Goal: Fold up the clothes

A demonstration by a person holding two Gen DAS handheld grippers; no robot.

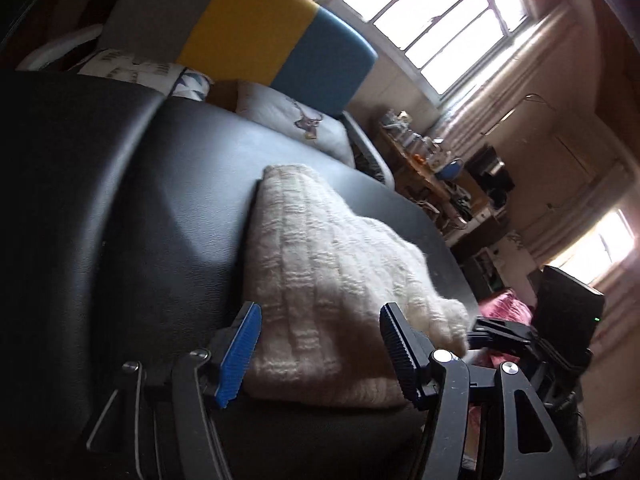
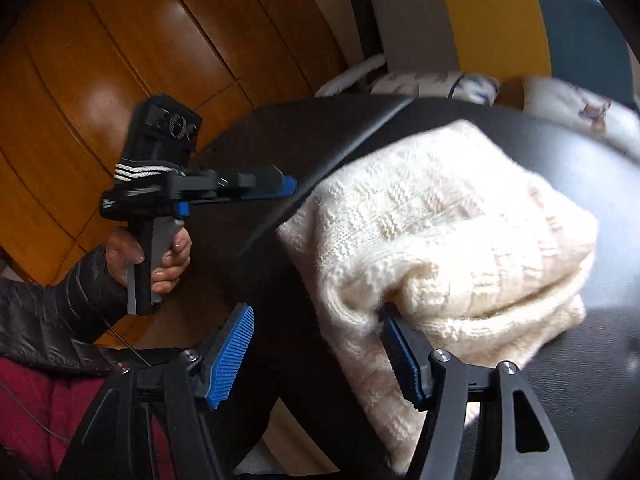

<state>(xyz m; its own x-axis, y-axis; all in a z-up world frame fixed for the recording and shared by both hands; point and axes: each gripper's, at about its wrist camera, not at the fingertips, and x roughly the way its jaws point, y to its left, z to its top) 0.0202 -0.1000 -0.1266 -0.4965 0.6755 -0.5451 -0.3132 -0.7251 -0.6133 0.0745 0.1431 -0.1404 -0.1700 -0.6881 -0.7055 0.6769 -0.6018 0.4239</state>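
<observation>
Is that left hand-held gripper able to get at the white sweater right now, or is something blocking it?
Probably yes. The left hand-held gripper is open, and the folded white sweater lies on the black table straight ahead of its fingers with nothing between them. The right hand-held gripper is at another edge.

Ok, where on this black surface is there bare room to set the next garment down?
Bare black surface lies left of the folded cream sweater, up to the seam near the cushions. In the right wrist view, a smaller bare patch sits right of the sweater. The near edge is crowded by both grippers.
</observation>
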